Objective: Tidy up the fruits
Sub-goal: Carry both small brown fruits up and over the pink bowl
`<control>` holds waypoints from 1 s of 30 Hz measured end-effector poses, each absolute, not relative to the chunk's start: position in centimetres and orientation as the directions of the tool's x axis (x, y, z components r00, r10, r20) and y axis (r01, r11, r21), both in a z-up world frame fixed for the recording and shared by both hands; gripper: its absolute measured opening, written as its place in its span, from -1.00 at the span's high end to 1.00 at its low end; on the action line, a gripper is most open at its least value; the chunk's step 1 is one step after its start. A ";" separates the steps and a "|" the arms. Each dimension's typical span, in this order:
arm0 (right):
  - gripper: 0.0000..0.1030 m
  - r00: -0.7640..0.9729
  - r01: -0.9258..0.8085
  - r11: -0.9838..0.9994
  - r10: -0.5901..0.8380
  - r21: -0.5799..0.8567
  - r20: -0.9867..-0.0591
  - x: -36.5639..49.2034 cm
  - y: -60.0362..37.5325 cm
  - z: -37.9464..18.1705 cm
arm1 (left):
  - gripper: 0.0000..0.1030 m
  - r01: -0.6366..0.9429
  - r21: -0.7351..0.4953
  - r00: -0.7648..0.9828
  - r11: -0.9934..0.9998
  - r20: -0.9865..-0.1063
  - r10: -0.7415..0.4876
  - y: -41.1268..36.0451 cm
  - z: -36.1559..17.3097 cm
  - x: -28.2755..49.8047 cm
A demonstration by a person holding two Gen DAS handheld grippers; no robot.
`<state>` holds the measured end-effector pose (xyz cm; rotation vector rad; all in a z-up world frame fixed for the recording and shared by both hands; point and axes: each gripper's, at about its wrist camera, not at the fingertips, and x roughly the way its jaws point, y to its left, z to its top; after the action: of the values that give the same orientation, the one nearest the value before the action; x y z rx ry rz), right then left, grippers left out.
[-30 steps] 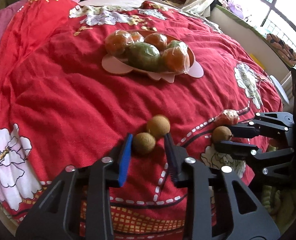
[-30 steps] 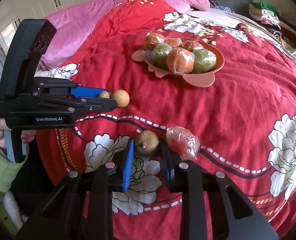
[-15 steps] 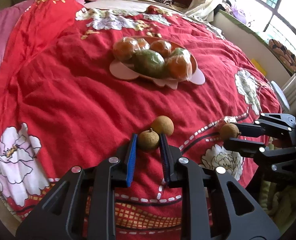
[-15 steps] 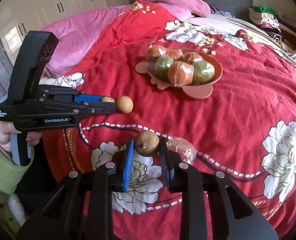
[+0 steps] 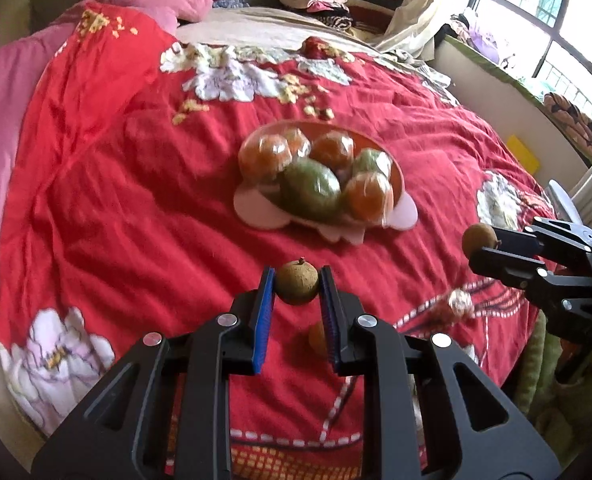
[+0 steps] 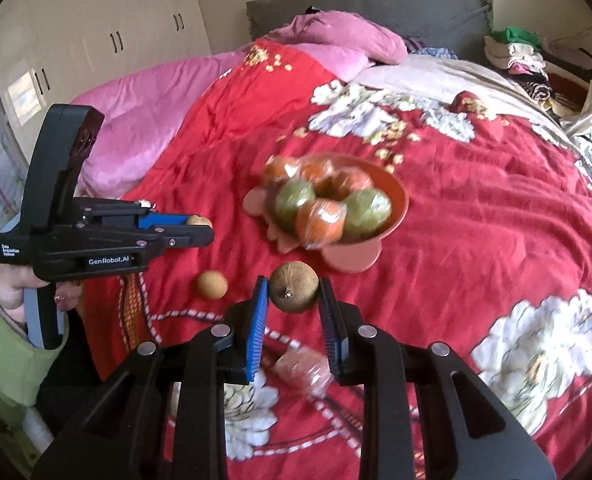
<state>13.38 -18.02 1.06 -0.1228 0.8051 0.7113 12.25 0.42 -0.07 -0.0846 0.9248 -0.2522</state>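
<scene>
My left gripper (image 5: 296, 286) is shut on a small brown round fruit (image 5: 297, 284) and holds it above the red quilt; it also shows in the right wrist view (image 6: 200, 224). My right gripper (image 6: 294, 292) is shut on a second brown fruit (image 6: 294, 286), lifted too; it shows at the right of the left wrist view (image 5: 479, 239). A third brown fruit (image 6: 212, 285) lies on the quilt. A pink plate (image 5: 405, 214) (image 6: 395, 204) holds several wrapped orange and green fruits. A wrapped reddish fruit (image 6: 305, 368) lies below my right gripper.
The red flowered quilt (image 5: 116, 208) covers the bed. Pink pillows (image 6: 335, 44) and folded clothes (image 6: 511, 52) lie at the far end. A window ledge (image 5: 507, 92) runs along the right. The bed's near edge is just below the grippers.
Both grippers closed on their brown fruits and lifted them off the quilt, moving toward the plate. The third brown fruit stayed on the quilt.
</scene>
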 end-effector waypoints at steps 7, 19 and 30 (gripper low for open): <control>0.53 0.507 -0.605 0.781 0.529 0.157 -0.680 15.0 -19.0 1.8 | 0.71 0.175 -0.172 0.588 0.969 -0.771 -0.243 0.0 0.5 14.3; 0.53 0.537 -0.569 0.809 0.502 0.148 -0.678 18.8 -19.8 2.1 | 0.71 0.171 -0.139 0.574 0.975 -0.791 -0.213 -0.5 -0.3 17.6; 0.53 0.520 -0.569 0.807 0.501 0.157 -0.692 23.3 -18.9 2.2 | 0.71 0.164 -0.121 0.580 0.979 -0.791 -0.195 -0.7 -0.7 19.2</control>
<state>23.30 -18.86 2.19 -0.0936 0.7983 0.6425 19.21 -0.67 -0.68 -0.0357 0.9281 -0.2100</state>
